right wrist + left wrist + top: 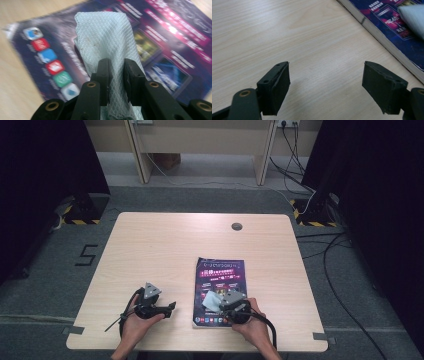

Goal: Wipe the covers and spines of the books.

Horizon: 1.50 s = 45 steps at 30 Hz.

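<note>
A dark purple magazine (220, 285) lies flat on the wooden table (165, 245), right of centre near the front edge. My right gripper (231, 304) is over its lower part, shut on a pale blue-white textured cloth (107, 42) that drapes forward onto the cover (165, 50). The cloth (214, 301) shows as a light patch on the magazine. My left gripper (172, 306) is held low over bare wood left of the magazine, its jaws wide open with nothing between them (325, 85). The magazine's edge (382, 37) and a corner of the cloth (413, 17) lie ahead of it to the right.
A round cable grommet (237, 226) sits near the table's far edge. Cables (330, 265) run over the floor at the right. Wooden furniture legs (140, 155) stand beyond the table.
</note>
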Each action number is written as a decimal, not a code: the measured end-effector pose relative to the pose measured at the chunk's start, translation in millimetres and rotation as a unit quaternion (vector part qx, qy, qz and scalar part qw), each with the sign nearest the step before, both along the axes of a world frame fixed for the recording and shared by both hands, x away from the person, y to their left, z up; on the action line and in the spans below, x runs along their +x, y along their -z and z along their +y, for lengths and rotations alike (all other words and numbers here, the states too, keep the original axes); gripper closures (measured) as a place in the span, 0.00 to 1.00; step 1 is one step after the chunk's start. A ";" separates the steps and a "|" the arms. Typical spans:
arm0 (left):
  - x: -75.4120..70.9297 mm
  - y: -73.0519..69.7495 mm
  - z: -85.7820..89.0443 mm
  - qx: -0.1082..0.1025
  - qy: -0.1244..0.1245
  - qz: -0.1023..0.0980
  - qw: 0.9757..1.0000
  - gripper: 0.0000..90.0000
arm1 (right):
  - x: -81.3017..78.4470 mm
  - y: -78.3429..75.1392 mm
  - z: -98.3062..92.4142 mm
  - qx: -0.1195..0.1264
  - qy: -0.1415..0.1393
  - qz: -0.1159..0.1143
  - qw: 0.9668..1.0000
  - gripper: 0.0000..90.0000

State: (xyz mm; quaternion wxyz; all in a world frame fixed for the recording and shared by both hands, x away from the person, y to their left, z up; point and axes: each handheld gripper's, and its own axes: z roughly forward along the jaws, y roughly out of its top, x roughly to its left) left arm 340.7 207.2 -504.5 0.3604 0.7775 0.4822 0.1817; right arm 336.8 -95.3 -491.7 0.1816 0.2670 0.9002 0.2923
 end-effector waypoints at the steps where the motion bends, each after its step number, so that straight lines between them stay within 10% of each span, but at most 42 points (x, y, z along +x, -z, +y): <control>1: 0.2 -0.3 1.7 -0.003 -0.005 0.001 1.000 0.24 | -2.2 0.1 4.1 -0.001 -0.006 -0.001 1.000 0.84; 13: 1.1 -1.1 7.2 0.003 -0.022 -0.007 1.000 0.24 | -32.7 0.5 48.4 -0.002 -0.076 -0.002 0.997 0.84; 23: 1.6 -0.2 3.5 0.005 -0.015 -0.005 1.000 0.24 | -33.4 0.3 50.0 0.006 -0.084 0.010 0.996 0.84; 45: 2.0 1.2 -3.9 0.000 0.005 -0.003 1.000 0.24 | 18.6 -1.8 -48.5 0.006 0.060 0.013 0.998 0.84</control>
